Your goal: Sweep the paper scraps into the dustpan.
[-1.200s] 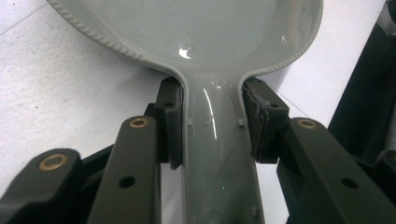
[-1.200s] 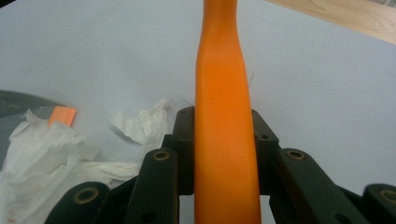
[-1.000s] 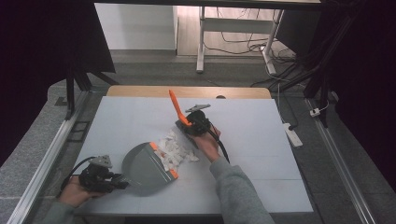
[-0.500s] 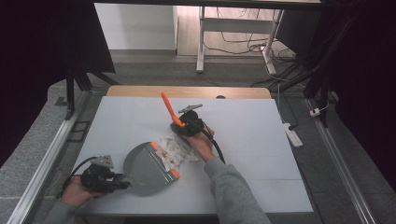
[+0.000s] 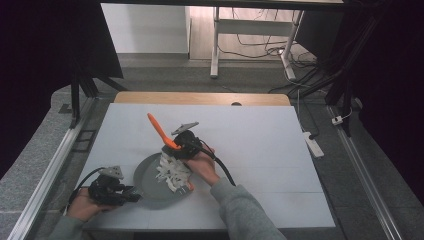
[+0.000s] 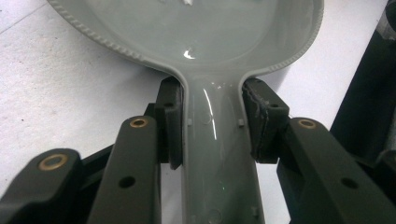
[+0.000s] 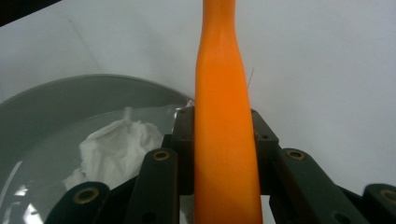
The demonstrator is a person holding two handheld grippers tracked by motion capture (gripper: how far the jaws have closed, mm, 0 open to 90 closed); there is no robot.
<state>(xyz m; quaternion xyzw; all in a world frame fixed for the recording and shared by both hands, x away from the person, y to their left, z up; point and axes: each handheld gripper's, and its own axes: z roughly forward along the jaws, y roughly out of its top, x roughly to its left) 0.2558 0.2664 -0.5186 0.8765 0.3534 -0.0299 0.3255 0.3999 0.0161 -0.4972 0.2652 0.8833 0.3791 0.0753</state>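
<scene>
Since a second ago the right gripper point(image 5: 176, 146), clamped on the orange handle point(image 7: 223, 116), has swept the white scraps point(image 5: 172, 171) onto the grey pan point(image 5: 150, 192), whose handle point(image 6: 212, 135) the left gripper point(image 5: 131, 195) pinches; the sweeping looks nearly done, and next calls for nudging stragglers inward.

Left claw point(image 5: 134, 194) and right claw point(image 5: 172, 146) both clamped, forearms extended

Overhead view, 2 close views: shared pan point(image 5: 150, 185)
</scene>
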